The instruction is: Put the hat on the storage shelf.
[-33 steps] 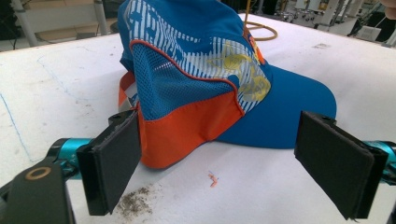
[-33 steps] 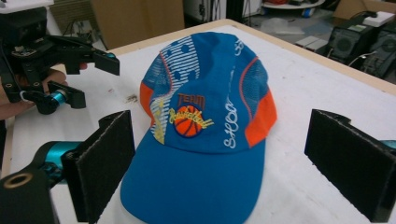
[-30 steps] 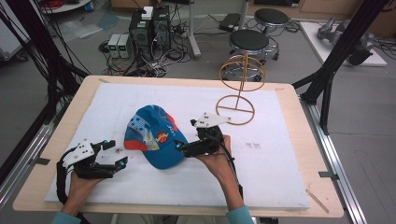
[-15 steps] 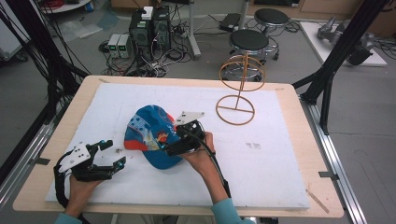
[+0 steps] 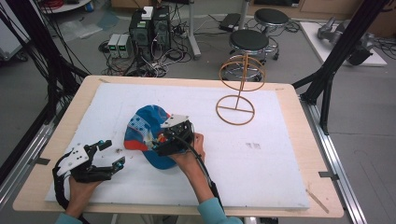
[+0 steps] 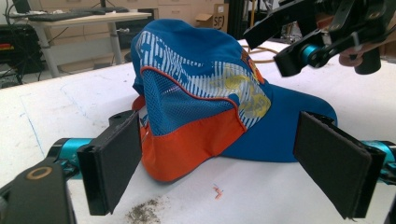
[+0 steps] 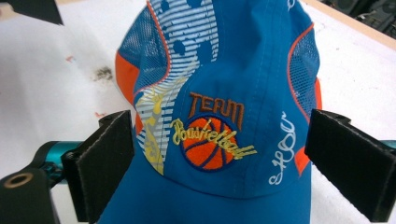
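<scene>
**Right claw has arrived over the cap, both claws released**

High view: compared with one second ago, the right claw (image 5: 164, 138) has travelled from the 3 o'clock side of the blue cap (image 5: 144, 126) to a place directly above its front part. The cap lies on the white tabletop (image 5: 280, 163), left of centre. It has also turned a little, so the crown now points more toward 11 o'clock. The left claw (image 5: 108, 153) has stayed at 8 o'clock of the cap, near but apart from it. The wire hat stand (image 5: 237, 93) waits at 2 o'clock, well apart.

Left gripper view: its jaws are spread wide, holding nothing, and the cap (image 6: 205, 98) sits beyond them. The right claw (image 6: 299, 42) hovers at the cap's upper right.

Right gripper view: the jaws stand apart on both sides of the cap (image 7: 219, 116), whose basketball emblem (image 7: 210, 144) lies between them. They have not yet closed on the fabric.

The approach seems finished, and the next step is probably to pinch the front panel or the brim and carry the cap to the stand.
</scene>
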Available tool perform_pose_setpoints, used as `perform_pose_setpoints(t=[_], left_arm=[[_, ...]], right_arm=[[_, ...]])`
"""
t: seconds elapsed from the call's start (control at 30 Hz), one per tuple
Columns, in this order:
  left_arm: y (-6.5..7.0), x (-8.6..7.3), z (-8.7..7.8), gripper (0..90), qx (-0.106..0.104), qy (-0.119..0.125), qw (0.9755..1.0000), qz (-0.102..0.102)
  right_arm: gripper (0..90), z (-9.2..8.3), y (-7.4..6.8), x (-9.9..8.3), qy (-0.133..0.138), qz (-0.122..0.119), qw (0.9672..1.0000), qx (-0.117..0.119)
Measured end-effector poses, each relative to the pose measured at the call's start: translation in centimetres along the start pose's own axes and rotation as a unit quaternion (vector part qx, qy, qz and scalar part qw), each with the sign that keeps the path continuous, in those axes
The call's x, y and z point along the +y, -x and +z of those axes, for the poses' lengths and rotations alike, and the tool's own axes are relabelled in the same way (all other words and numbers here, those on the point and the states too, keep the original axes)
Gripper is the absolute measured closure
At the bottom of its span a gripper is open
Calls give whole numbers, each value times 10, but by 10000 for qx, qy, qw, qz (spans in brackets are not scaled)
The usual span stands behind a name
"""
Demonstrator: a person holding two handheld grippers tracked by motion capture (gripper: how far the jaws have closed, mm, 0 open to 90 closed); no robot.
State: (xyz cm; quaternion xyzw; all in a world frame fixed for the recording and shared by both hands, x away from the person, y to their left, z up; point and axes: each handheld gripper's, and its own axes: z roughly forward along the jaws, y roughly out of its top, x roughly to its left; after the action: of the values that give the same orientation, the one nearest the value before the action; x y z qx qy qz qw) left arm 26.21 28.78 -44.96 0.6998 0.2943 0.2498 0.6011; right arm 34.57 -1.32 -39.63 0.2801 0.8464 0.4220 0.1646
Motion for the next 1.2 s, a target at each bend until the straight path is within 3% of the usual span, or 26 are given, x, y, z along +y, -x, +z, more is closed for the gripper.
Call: perform_pose_setpoints(t=[0.17,0.3,0.47,0.63,0.73,0.9,1.03,1.13,1.2], left_arm=[[0,0,0,159,2,-3,10000,16],[0,0,0,160,11,5,10000,1],[0,0,0,160,6,8,10000,-11],[0,0,0,161,6,9,10000,-12],[0,0,0,163,3,14,10000,-21],[0,0,0,164,1,13,10000,-22],[0,0,0,164,1,11,10000,-18],[0,0,0,167,1,9,10000,-20],[0,0,0,168,1,9,10000,-18]], right_arm=[[82,9,-1,-1,-96,93,9999,-38],[154,14,-1,-1,-118,134,9998,-87],[172,20,0,-3,-147,282,9995,-87],[332,22,-1,-4,-250,290,9992,-103],[435,21,-2,-4,-315,162,9991,-220],[548,19,1,-5,-403,250,9986,-224],[718,19,1,-5,-451,158,9985,-261],[775,17,3,-5,-441,226,9984,-265],[816,18,5,-6,-462,325,9983,-131]])
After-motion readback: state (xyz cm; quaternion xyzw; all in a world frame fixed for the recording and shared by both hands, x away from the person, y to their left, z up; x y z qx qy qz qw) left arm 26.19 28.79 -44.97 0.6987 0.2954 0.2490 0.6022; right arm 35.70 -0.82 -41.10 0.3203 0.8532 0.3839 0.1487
